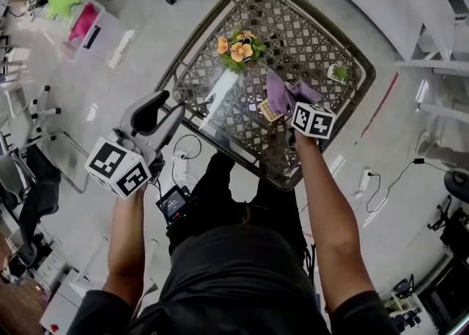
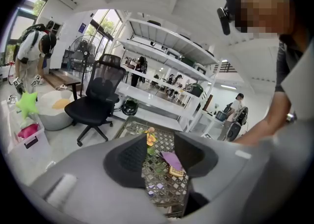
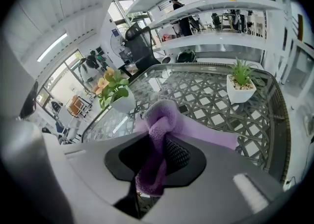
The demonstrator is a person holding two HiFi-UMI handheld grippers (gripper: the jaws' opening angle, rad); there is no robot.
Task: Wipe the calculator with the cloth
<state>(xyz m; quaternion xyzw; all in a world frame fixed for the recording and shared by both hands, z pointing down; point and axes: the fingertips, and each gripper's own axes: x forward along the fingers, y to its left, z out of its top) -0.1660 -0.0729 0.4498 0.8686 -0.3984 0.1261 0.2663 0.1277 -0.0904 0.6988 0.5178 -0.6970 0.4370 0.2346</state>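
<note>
Over at six o'clock from the centre of the lattice table (image 1: pixel 220 15), near its front rim, sits the calculator (image 1: pixel 271 111), a small tan block lying flat on the glass. And the right gripper (image 1: pixel 291 103) is right on top of it. Its jaws are clamped tight on the purple cloth (image 1: pixel 282 91), and its own view shows a thick fold of cloth (image 3: pixel 157 135) squeezed between the pads, bulging out above them and trailing off toward three o'clock onto the glass. From the head view the cloth's lower edge meets the calculator's top edge, though actual contact is too close to call.

Now the left gripper (image 1: pixel 163 104): it hangs off the table at eight o'clock, out over the floor. Its jaws stand apart, and through the gap its camera catches the table with the cloth (image 2: pixel 170 159) and the calculator (image 2: pixel 175 171) well beyond.

Orange flowers in a white pot (image 1: pixel 238 49) stand at eleven o'clock on the table. A small green plant (image 1: pixel 339 73) stands at three o'clock near the rim.
</note>
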